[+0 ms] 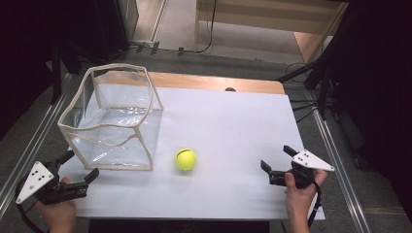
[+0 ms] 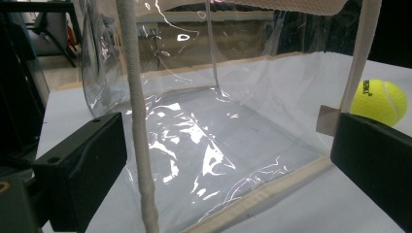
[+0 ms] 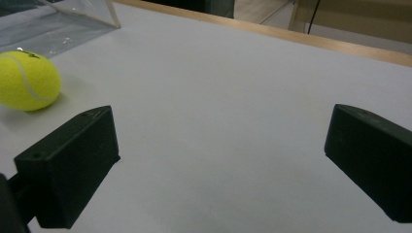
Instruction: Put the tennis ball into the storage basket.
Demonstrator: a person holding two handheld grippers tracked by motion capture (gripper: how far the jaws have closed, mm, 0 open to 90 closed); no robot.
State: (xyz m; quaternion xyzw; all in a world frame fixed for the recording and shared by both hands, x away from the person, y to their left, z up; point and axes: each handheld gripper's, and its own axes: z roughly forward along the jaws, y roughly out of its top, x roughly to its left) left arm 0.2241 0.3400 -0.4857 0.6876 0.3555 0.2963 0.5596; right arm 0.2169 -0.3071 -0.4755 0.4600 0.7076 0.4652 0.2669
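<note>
Progress: nothing moved | tennis ball [image 1: 186,159] on table [image 1: 233,131] beside empty clear bag [image 1: 111,119] | left gripper [image 1: 79,167], right gripper [image 1: 278,160] both spread, empty-jawed

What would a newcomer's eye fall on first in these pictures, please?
Most likely the bright yellow tennis ball, lying alone near the middle of the white table. Next comes the clear plastic bag with beige trim, standing open just left of the ball. The left hand-held gripper and the right hand-held gripper sit open at the near corners, holding nothing.
</note>
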